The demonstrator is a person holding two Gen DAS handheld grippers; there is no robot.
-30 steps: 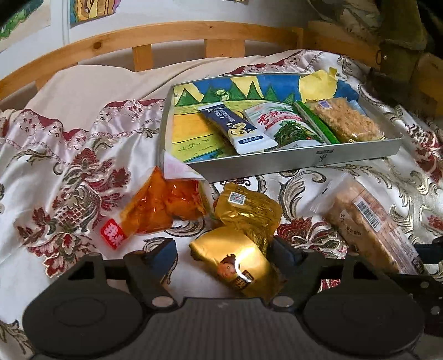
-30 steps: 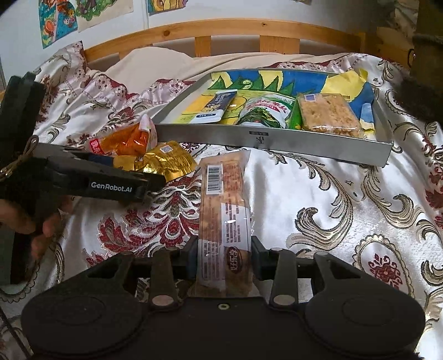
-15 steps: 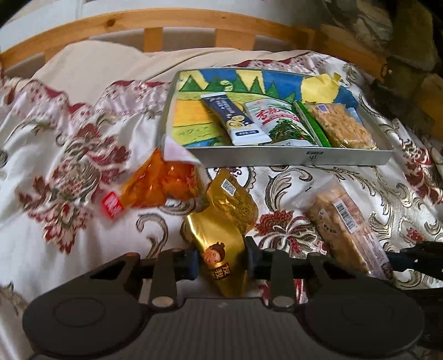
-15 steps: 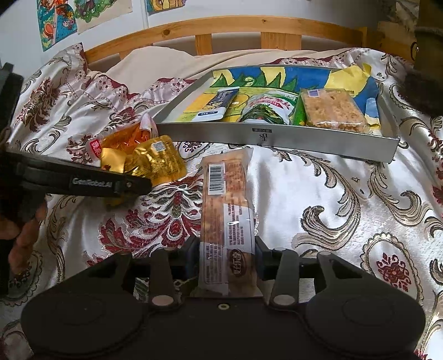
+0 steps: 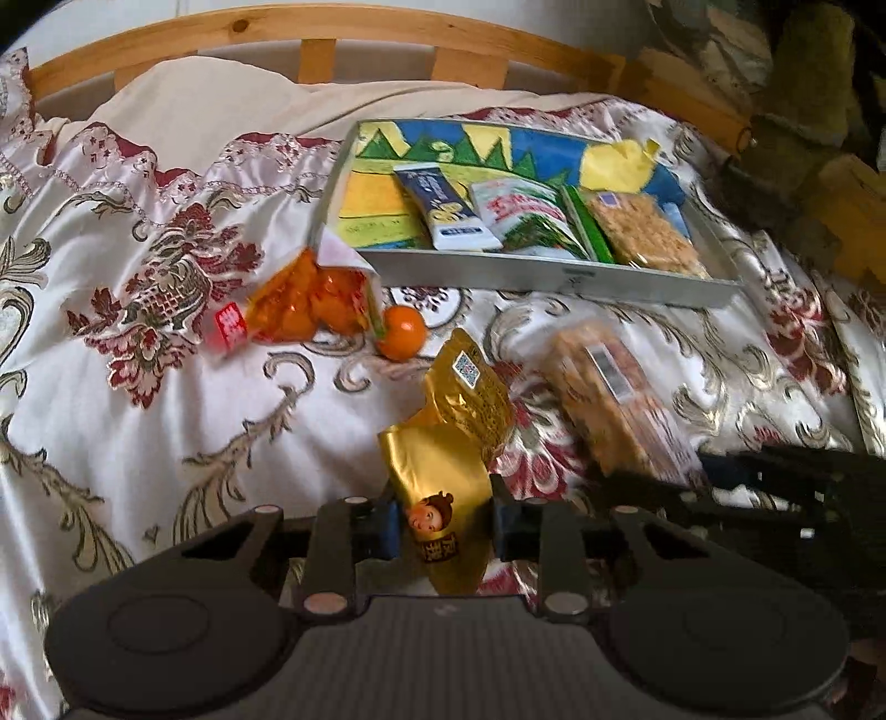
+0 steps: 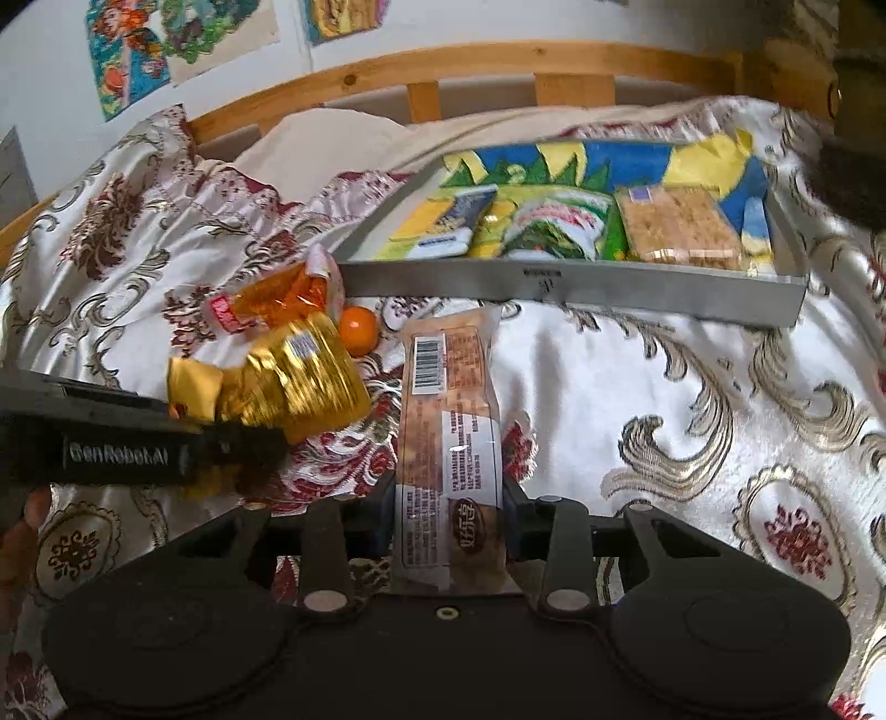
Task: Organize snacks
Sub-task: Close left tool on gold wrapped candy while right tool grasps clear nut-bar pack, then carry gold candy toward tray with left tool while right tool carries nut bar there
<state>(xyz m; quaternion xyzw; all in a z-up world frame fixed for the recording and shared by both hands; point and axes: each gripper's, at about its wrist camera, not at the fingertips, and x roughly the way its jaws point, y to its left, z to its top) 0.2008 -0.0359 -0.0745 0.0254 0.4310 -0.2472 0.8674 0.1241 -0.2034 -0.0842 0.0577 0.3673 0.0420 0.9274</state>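
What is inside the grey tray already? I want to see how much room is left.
In the grey tray: a dark blue packet, a green-and-white packet, a clear-wrapped cracker bar. The painted floor at its left end is bare. Anything under the packets is hidden.

Snack bar [image 6: 448, 443] between right jaws

1. Satin bedspread [image 6: 637, 387], cream with dark red flowers and gold scrolls, covering the bed.
2. Wooden headboard [image 6: 443, 66] with slats, at the far edge of the bedspread.
3. Plain beige pillow [image 5: 221, 105] against the headboard.
4. Colourful drawings [image 6: 144, 50] on the white wall, above the headboard's left end.
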